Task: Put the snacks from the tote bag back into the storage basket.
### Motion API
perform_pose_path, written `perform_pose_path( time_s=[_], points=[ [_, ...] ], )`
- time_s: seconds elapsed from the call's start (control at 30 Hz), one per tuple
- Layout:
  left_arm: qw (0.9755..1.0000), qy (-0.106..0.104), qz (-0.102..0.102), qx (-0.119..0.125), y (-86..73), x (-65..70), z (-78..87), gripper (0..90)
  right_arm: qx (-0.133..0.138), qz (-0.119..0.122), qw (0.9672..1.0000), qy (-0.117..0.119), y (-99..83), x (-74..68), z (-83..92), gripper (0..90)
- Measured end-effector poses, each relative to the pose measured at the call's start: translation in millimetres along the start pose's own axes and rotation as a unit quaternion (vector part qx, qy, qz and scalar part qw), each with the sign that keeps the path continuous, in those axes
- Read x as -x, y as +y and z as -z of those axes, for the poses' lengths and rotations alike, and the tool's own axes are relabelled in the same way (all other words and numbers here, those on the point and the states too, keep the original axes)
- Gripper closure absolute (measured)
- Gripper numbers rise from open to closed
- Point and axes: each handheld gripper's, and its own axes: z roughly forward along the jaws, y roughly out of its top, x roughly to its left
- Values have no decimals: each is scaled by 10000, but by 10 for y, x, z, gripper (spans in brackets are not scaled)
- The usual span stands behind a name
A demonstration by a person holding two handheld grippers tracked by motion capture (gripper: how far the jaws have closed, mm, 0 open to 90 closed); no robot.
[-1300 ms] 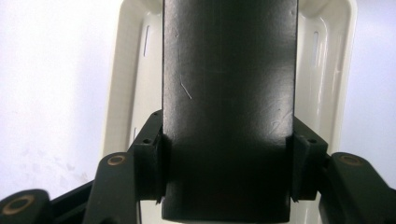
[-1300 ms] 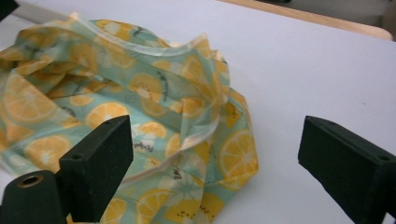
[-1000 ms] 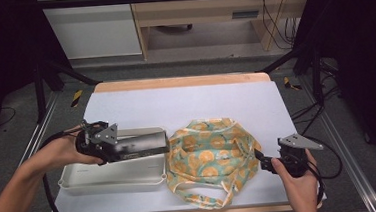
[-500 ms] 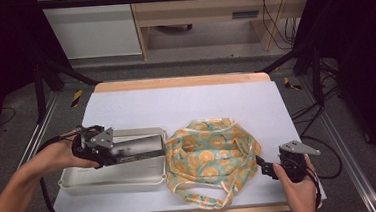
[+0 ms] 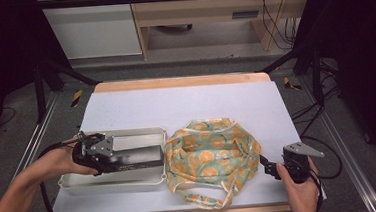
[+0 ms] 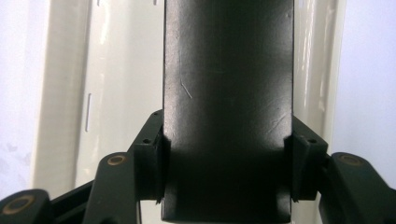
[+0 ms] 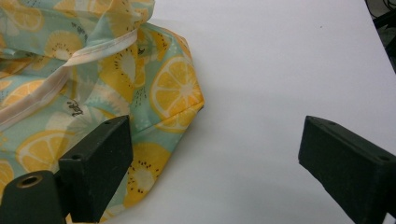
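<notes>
A long black box hangs lengthwise over the white tray at the table's left, low between its walls. My left gripper is shut on the box's left end. In the left gripper view both pads press on the sides of the box, with the tray beneath. A cloth bag printed with orange slices lies crumpled in the middle. My right gripper stands open at the bag's right edge. In the right gripper view one jaw is over the bag and the other over the white table, the gripper holding nothing.
The table wears a white cover with free room behind the tray and bag. A loop handle of the bag lies near the front edge. Cables trail on the floor at the right.
Both hands have sunk a little. The black box has come down closer into the tray, and the right gripper has dropped towards the table beside the bag.
</notes>
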Motion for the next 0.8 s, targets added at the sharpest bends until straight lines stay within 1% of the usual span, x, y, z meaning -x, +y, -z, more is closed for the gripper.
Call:
perform_pose_path(
  time_s=[0.07, 0.1, 0.13, 0.17, 0.2, 0.23, 0.27, 0.3, 0.37, 0.43, 0.47, 0.5, 0.53, 0.57, 0.63, 0.8],
  points=[
    [10000, -32, -3, 11, -27, 7, -19, 432, -12, -2, 10000, -9, -6, -1, -10, 108],
    [10000, -42, -64, -35, -33, 9, -30, 432, -26, -7, 10000, 6, -7, -3, -14, 108],
    [10000, -76, -23, 14, -40, 22, -54, 432, -35, -1, 10000, 8, -8, -7, -18, 108],
    [9999, -116, -34, 3, -45, 28, -72, 432, -40, 17, 10000, 26, -8, -13, -23, 108],
    [9999, -134, -98, -35, -47, 29, -83, 432, -58, 12, 10000, 46, -7, -21, -26, 108],
    [9998, -157, -123, -23, -49, 32, -95, 432, -104, 32, 9999, 106, -9, -31, -39, 108],
    [9998, -170, -104, -9, -53, 38, -102, 432, -104, 32, 9999, 106, -9, -31, -39, 108],
    [9998, -189, -33, 67, -58, 46, -115, 432, -116, 38, 9999, 118, -12, -35, -44, 108],
    [9997, -210, -54, 81, -68, 37, -113, 431, -140, 82, 9998, 124, -15, -48, -60, 108],
    [9997, -233, -74, 82, -75, 31, -119, 432, -141, 74, 9998, 125, -11, -55, -62, 108],
    [9996, -251, -126, 43, -75, 23, -120, 432, -140, 97, 9998, 134, -11, -55, -61, 108],
    [9995, -269, -138, 54, -72, 21, -127, 432, -147, 95, 9998, 134, -12, -57, -61, 108],
    [9995, -296, -96, 94, -70, 27, -136, 432, -154, 100, 9998, 126, -12, -57, -62, 108],
    [9993, -319, -171, 39, -62, 18, -142, 432, -158, 105, 9997, 131, -13, -56, -62, 108],
    [9991, -371, -221, -14, -60, 9, -165, 431, -178, 105, 9997, 138, -13, -54, -64, 108],
    [9987, -414, -283, -33, -45, -21, -197, 432, -181, 109, 9997, 126, -9, -58, -66, 108]
  ],
)
